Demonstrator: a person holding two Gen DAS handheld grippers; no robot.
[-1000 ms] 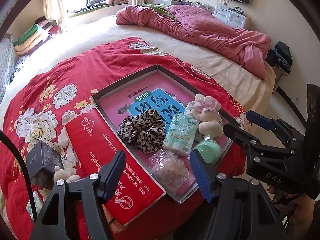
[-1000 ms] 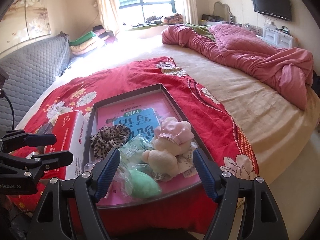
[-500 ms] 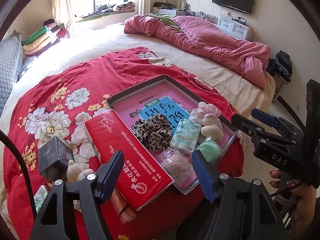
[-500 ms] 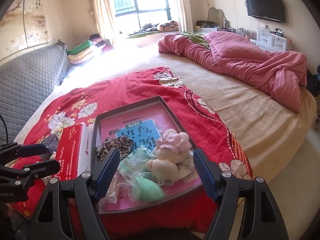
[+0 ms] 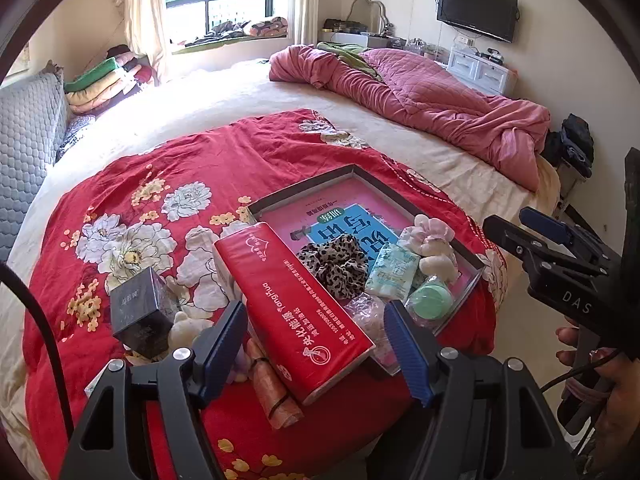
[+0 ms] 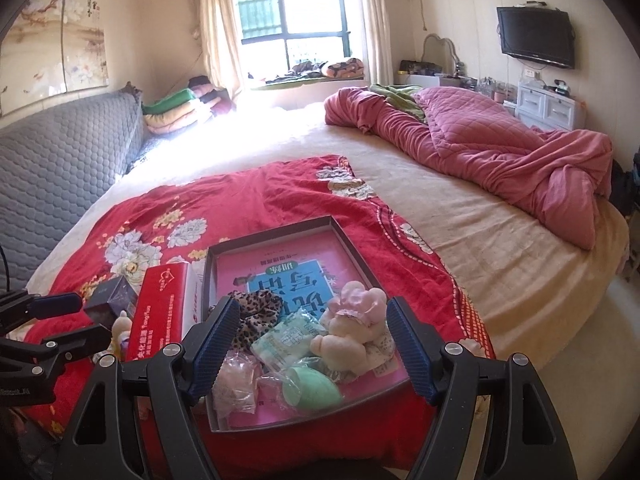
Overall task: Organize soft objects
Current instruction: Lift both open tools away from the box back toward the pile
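A grey tray (image 5: 304, 188) (image 6: 272, 236) lies on the red flowered cloth (image 5: 168, 168). In it are a leopard scrunchie (image 5: 334, 260) (image 6: 256, 312), a pale green tissue pack (image 5: 390, 270) (image 6: 288, 338), a cream and pink plush toy (image 5: 434, 246) (image 6: 352, 328), a green puff (image 5: 432, 300) (image 6: 312, 390) and a clear bag (image 5: 368, 316) (image 6: 236, 384). My left gripper (image 5: 313, 308) hovers open above the red tissue box (image 5: 288, 296) (image 6: 160, 312). My right gripper (image 6: 311, 304) hovers open above the tray's near end. Neither holds anything.
Left of the red box are a black box (image 5: 140, 312), a small white plush (image 5: 186, 330) and a pinkish roll (image 5: 276, 396). A crumpled pink quilt (image 5: 440, 112) lies at the far right of the bed. The bed edge drops to the floor on the right.
Both grippers have risen and drawn back from the tray, so more of the bed shows. The objects on the cloth have not moved.
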